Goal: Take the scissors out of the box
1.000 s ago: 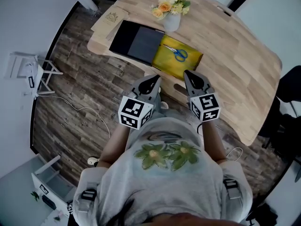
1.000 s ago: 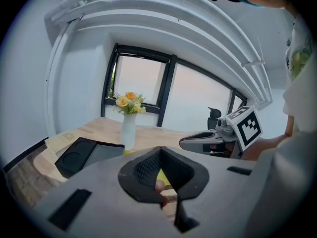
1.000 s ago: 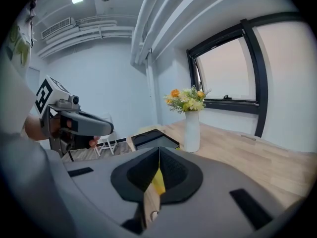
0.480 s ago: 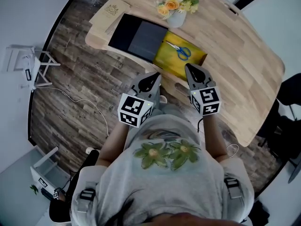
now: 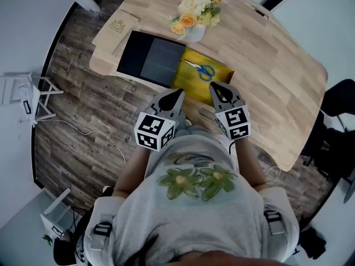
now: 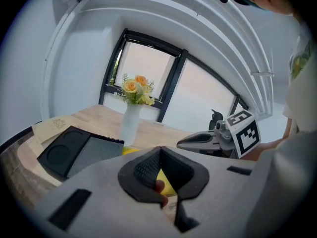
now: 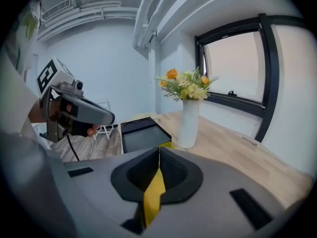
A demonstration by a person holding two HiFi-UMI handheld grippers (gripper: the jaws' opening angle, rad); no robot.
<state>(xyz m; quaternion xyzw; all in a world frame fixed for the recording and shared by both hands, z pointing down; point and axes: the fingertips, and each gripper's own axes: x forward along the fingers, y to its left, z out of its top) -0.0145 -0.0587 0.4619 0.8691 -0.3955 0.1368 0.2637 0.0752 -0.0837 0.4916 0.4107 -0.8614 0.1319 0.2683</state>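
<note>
The person (image 5: pixel 194 204) stands at the near edge of the worktop (image 5: pixel 272 65) with both arms bent and elbows tucked at the sides. The two grippers are held side by side in front of the chest, well apart from each other, with their marker cubes turned up toward the head camera. The left gripper (image 5: pixel 177 93) points forward and slightly right, its tip just short of the worktop's near edge. Its jaws are pressed together with nothing between them. The right gripper (image 5: pixel 213 86) points forward and slightly left, its tip over the near rim of the yellow box (image 5: pixel 221 73). Its jaws are also closed and hold nothing, and only a thin strip of the box shows through the slit below their tips. In each gripper view the other gripper shows roughly level, held above the worktop. The scissors (image 5: pixel 200 69), with blue handles, lie flat inside the box, untouched by either gripper, just ahead of the right one. A black lid (image 5: pixel 150 60) lies touching the box's left side. Behind the box stands a white vase (image 5: pixel 193 33) of yellow and orange flowers (image 5: pixel 191 14). A tan card (image 5: pixel 115 26) lies at the worktop's far left corner.
</note>
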